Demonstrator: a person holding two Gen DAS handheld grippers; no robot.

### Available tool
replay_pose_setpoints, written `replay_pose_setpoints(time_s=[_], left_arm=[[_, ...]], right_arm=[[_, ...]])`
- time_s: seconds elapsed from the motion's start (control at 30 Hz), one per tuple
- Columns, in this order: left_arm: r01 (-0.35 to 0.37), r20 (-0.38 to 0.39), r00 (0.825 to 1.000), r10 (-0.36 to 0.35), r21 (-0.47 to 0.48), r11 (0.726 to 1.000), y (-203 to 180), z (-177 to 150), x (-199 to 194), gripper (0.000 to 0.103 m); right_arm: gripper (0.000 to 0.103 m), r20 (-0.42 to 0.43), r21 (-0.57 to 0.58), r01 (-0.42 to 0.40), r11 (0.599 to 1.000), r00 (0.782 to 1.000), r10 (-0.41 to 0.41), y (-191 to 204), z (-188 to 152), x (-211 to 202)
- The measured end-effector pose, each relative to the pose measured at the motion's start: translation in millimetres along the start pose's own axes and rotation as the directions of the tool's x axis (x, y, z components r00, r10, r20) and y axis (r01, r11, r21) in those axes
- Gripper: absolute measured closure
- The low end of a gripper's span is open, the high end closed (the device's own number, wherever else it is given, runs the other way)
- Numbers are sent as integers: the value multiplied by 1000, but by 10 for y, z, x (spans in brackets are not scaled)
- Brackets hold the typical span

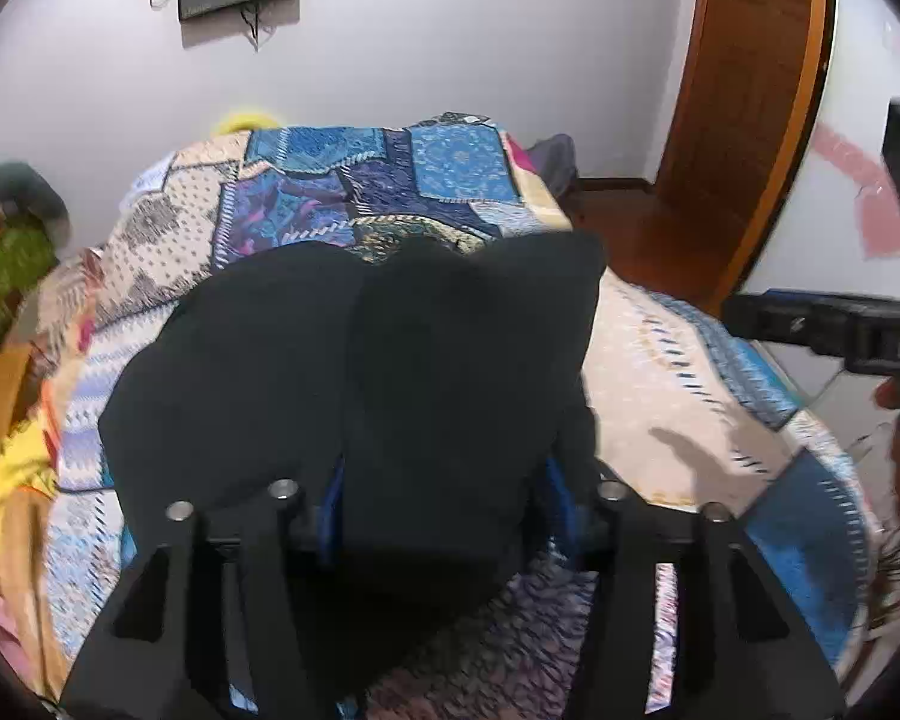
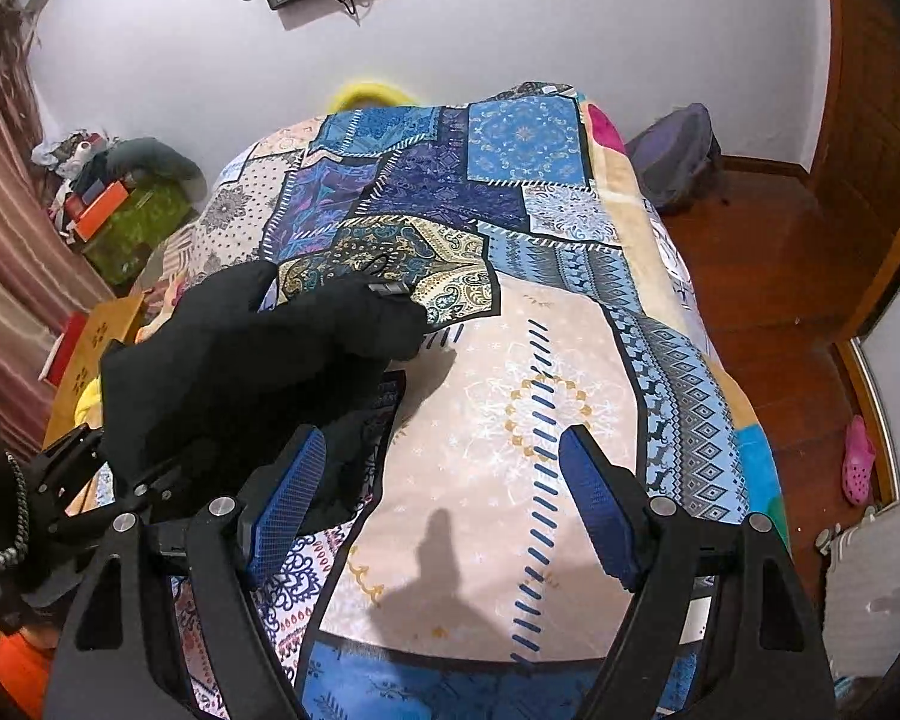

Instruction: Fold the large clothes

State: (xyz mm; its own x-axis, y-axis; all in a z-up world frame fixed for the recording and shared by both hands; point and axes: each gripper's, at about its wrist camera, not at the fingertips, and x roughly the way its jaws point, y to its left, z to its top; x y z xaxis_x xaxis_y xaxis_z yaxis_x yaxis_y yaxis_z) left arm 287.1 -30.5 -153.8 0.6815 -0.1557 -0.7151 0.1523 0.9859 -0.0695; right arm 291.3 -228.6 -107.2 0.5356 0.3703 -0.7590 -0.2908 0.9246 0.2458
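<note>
left gripper (image 1: 444,480): black garment (image 1: 354,372) bunched between jaws, grip unclear, for folding | right gripper (image 2: 438,504): wide apart, empty over quilt (image 2: 510,360)

No readable text, labels, brands, numbers or signs in either view

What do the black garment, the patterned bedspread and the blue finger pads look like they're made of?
Black garment: soft matte cloth, perhaps fleece or knit; it slumps in thick, dull folds. Patterned patchwork bedspread: printed woven fabric, smooth and matte, draping over the bed edge. Blue finger pads: likely rubber or textured plastic, with a fine grid surface.
</note>
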Motion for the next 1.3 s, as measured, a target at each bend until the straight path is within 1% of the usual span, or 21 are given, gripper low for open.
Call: replay_pose_setpoints(time_s=[0.03,0.1,0.2,0.33,0.4,0.47,0.5,0.57,0.67,0.73,0.83,0.9,0.97,1.0,1.07,1.1,1.17,1.23,1.3], left_arm=[[28,-7,1000,-28,-16,999,2,-9,-40,33],[59,-12,998,-59,-19,998,-12,-18,-156,29],[30,-18,999,-30,24,999,-38,-44,-311,29],[32,19,999,-32,-13,999,182,-42,-587,29],[15,52,999,-13,-44,999,347,-26,-727,28],[-22,79,997,27,-64,998,521,2,-833,25],[-48,92,994,55,-76,996,620,12,-881,22],[-100,100,989,110,-105,989,812,17,-923,21],[-136,77,986,147,-137,981,1021,-7,-883,21],[-154,42,986,163,-163,975,1150,-55,-784,21],[-130,-24,992,127,-215,968,1268,-168,-619,21],[-101,-46,995,92,-239,966,1288,-239,-536,21],[-88,-62,995,75,-246,965,1277,-295,-457,21],[-84,-72,995,68,-244,966,1259,-329,-400,21],[-80,-100,993,57,-241,967,1228,-376,-296,21],[-75,-114,992,48,-240,968,1216,-396,-250,21],[-53,-129,991,20,-256,965,1202,-464,-163,19],[-34,-127,992,-1,-273,962,1198,-520,-134,16],[-42,-125,992,7,-279,959,1167,-585,-107,13]], right_arm=[[26,1,-3,-6,1000,1000,6,10,-1,0],[26,6,-18,-23,1000,1000,23,76,-1,-18],[26,14,-40,-50,998,999,50,166,7,-47],[26,33,-90,-89,992,995,93,365,45,-123],[26,45,-125,-99,987,993,105,490,95,-138],[26,58,-158,-105,982,992,116,636,158,-145],[26,63,-174,-112,978,990,124,720,195,-133],[26,69,-207,-130,970,987,147,908,260,-102],[26,56,-256,-163,953,982,183,1177,325,2],[26,38,-278,-175,945,981,193,1339,359,110],[26,11,-286,-176,942,982,187,1444,379,312],[26,-38,-258,-174,950,985,170,1410,388,471],[26,-90,-215,-173,961,983,157,1304,382,607],[26,-110,-200,-164,966,983,144,1219,364,680],[26,-131,-203,-109,973,988,84,1069,316,788],[26,-145,-198,-104,975,986,76,975,287,846],[26,-190,-154,-101,983,979,71,766,222,967],[25,-230,-114,-102,988,970,74,563,111,1078],[24,-230,-101,-113,988,969,88,481,38,1092]])
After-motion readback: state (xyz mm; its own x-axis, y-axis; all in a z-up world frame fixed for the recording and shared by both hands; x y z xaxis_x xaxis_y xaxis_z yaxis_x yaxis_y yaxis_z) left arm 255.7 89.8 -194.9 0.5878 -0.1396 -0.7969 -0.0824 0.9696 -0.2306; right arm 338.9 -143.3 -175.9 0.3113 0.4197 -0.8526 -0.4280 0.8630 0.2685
